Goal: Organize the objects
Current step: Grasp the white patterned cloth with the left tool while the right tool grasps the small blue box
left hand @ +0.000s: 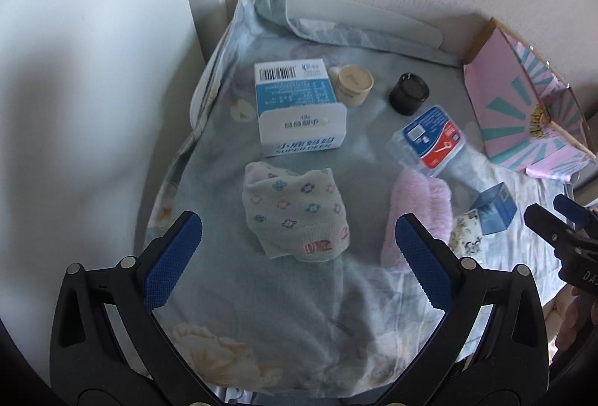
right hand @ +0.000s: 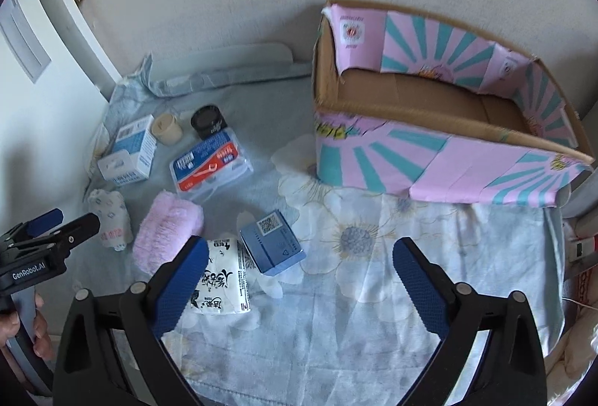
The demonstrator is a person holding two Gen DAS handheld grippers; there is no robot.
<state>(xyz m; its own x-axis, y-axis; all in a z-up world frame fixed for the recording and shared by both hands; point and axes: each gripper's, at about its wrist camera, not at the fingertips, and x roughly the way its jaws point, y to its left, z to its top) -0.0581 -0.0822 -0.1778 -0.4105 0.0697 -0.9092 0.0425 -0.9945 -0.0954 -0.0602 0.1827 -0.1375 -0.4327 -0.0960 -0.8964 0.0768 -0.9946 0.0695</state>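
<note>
My left gripper (left hand: 299, 234) is open and empty, just in front of a flower-print sock roll (left hand: 295, 215). Behind it lie a white and blue Super Deer box (left hand: 299, 111), a cream jar (left hand: 353, 84), a black jar (left hand: 409, 94), a clear floss box (left hand: 429, 137) and a pink fluffy roll (left hand: 418, 215). My right gripper (right hand: 301, 264) is open and empty above the cloth, with a tissue pack (right hand: 222, 275) and a small blue box (right hand: 273, 243) at its left finger. The pink and teal cardboard box (right hand: 429, 167) stands open behind.
Everything lies on a floral blue cloth (right hand: 373, 294) in a room corner. Walls (left hand: 93, 70) close in at the left and back. A grey curved panel (left hand: 355, 17) lies along the back wall. The cloth's right edge (right hand: 557, 256) drops off.
</note>
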